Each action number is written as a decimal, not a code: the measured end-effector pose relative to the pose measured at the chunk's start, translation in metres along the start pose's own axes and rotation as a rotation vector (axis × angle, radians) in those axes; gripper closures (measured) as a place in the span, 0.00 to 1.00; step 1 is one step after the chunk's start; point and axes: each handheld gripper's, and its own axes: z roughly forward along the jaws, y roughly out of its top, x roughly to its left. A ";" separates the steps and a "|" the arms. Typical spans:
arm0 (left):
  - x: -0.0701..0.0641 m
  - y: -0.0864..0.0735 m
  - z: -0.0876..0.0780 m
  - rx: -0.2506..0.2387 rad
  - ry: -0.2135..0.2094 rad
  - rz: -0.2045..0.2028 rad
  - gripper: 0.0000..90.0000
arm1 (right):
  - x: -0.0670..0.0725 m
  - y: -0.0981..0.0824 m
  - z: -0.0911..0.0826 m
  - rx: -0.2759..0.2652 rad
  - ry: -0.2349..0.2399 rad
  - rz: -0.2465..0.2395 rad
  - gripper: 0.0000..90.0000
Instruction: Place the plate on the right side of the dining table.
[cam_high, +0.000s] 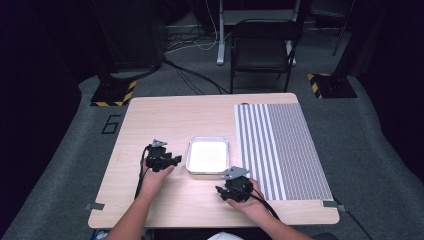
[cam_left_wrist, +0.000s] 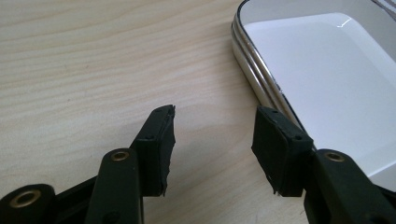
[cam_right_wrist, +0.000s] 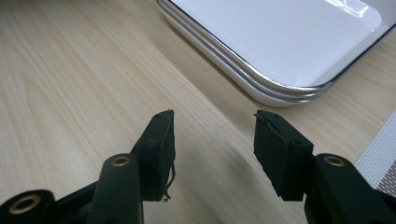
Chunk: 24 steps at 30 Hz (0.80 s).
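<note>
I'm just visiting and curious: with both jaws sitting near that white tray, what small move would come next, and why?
Probably each hand eases towards the tray. The left gripper and right gripper flank it with jaws apart, nothing between them, over bare table. Each would need to get a jaw over the rim before closing.

You're working in a lab or recording studio, not a home. A lone wooden table stands on grey carpet in a dark room. Beyond its far edge you see a black folding chair, loose cables across the floor, and stand bases marked with yellow-and-black hazard tape. A striped mat covers the table's right side.
</note>
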 end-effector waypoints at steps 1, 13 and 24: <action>-0.001 0.001 -0.001 -0.008 -0.005 0.002 0.54 | 0.000 0.000 0.000 0.002 -0.006 0.003 0.53; -0.003 0.005 -0.001 -0.023 -0.024 0.009 0.61 | -0.010 -0.001 -0.005 0.041 0.022 0.053 0.54; -0.005 0.008 -0.004 -0.058 -0.070 -0.011 0.66 | -0.020 0.003 -0.012 -0.006 -0.007 0.122 0.61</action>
